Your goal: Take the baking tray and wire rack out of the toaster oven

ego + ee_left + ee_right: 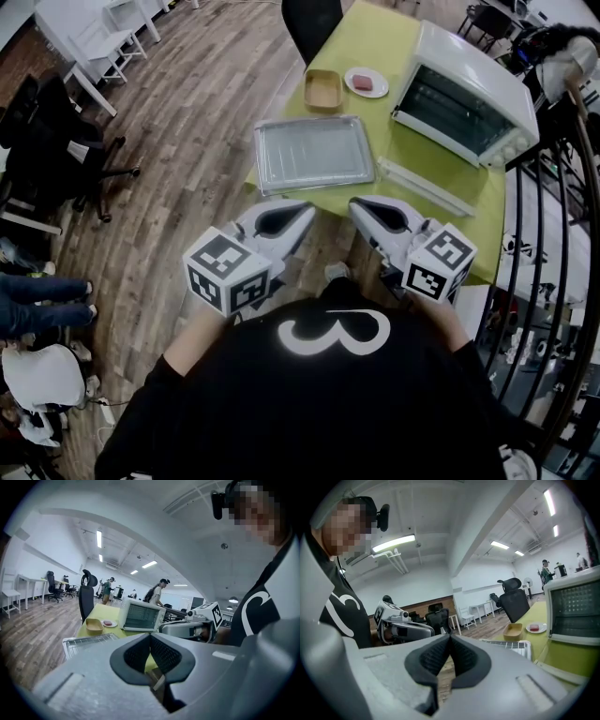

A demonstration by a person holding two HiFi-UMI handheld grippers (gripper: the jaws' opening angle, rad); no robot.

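**Baking tray and rack, set out.** The baking tray (pixel 314 155) lies flat on the green table (pixel 380 42) at its near left corner, outside the toaster oven (pixel 466 94). The bars of the wire rack (pixel 513 645) show resting on it, so both pieces appear to be out. The oven stands at the far right of the table, well apart from the tray, with its glass door seemingly closed. A pale strip (pixel 427 185) lies just in front of the oven.

The left gripper (pixel 307 210) and right gripper (pixel 358 206) hang side by side off the table's near edge, close to the person's chest. Each has its jaws pressed together on nothing.

The step in hand is judged to be standing off. Both tips are best kept level and clear of the tray's near rim, since a careless swing could nudge the tray off the corner.
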